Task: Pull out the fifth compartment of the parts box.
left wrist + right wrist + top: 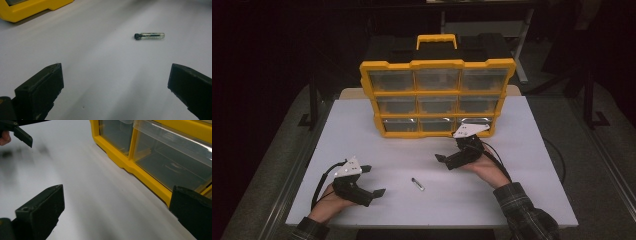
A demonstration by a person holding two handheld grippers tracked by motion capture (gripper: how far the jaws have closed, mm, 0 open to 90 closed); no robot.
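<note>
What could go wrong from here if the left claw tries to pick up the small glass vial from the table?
1. The vial is a thin round tube lying flat on the smooth table; it may roll away or slip out when the open left claw closes on it.
2. It looks like glass, so a hard squeeze might crack it.
3. The right claw sits close to the yellow drawer cabinet and might bump it.

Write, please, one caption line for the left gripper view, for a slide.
Open left gripper faces a small capped glass vial lying on the white table.
</note>
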